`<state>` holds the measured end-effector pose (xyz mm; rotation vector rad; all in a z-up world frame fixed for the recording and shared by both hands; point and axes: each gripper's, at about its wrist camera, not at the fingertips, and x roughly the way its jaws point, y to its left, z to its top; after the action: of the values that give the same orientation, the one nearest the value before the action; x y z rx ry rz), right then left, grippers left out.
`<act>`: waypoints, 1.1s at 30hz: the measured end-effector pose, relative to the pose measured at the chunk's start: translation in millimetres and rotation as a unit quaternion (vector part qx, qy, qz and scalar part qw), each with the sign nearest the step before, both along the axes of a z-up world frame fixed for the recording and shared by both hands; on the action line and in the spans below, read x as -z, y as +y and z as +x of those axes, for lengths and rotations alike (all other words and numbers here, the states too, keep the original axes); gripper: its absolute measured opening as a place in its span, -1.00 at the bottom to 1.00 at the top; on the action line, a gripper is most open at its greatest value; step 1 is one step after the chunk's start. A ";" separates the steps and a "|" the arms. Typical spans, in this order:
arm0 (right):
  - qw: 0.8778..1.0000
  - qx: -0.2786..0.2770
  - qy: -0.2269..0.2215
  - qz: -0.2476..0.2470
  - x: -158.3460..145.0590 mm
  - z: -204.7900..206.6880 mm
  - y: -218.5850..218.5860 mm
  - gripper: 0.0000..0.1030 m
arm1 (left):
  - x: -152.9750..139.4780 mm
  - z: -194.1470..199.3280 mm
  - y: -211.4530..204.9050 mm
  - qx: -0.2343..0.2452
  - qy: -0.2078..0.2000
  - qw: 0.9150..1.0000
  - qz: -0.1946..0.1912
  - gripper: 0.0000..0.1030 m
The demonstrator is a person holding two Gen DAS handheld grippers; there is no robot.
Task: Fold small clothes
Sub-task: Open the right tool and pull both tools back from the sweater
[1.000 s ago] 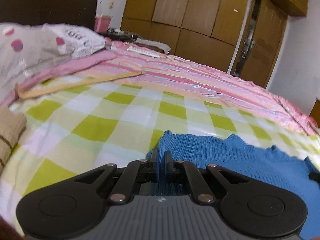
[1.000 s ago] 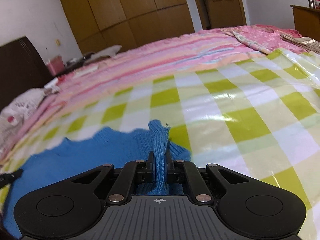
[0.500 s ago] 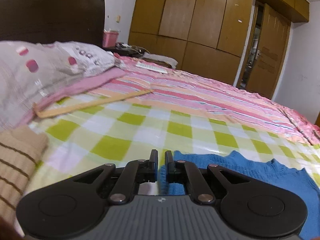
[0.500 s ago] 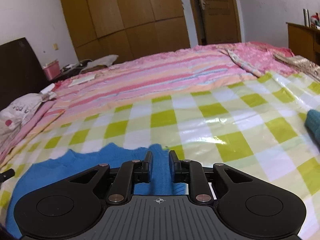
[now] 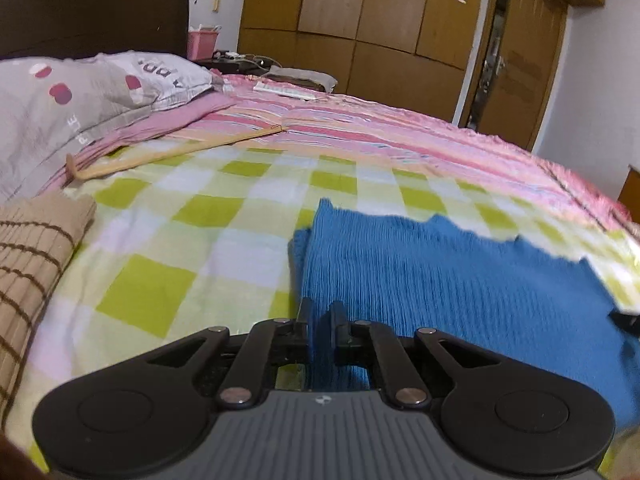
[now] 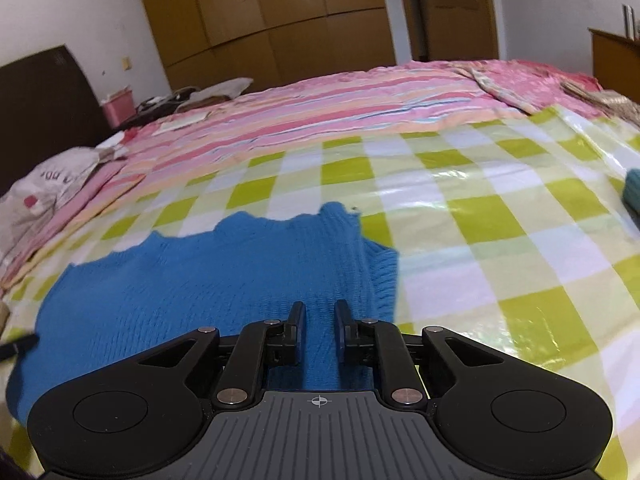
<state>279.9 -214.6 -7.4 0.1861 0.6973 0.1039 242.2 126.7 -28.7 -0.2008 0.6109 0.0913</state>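
The blue ribbed knit garment [image 5: 460,280] lies spread on the green-and-white checked plastic sheet [image 5: 192,240] that covers the near part of the bed, its scalloped far edge pointing toward the pink striped bedspread [image 5: 380,136]. It is soft, light and floppy by my judgement, a stretchy knit that will sag wherever I leave it unsupported and may slide on that glossy sheet, so the sensible place to take it is at the near edge, one hold toward each side, so that the edge lifts evenly. My left claw [image 5: 320,322] is pinched tight on a fold of the knit near its left border, where a doubled layer shows just beside it. My right claw [image 6: 319,320] sits over the right part of the garment [image 6: 208,280] with its jaws closing; blue fabric runs up between them, but a gap shows on either side of it and I cannot be sure the pads press on it yet. Both claws point forward and down toward the bed at a moderate slant, held side by side and level, not rolled. A tan folded cloth with brown stripes [image 5: 32,264] rests on the sheet off to the left, well apart from my work.
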 end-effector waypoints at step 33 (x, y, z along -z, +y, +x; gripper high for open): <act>0.998 -0.015 0.018 -0.064 -26.1 -24.1 42.9 -0.63 | -5.1 -39.5 18.8 -0.038 0.007 0.997 -0.065 -0.66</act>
<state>255.8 -171.7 18.7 0.0542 0.7412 0.0851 202.7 145.5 -23.6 -0.3488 0.6243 0.1261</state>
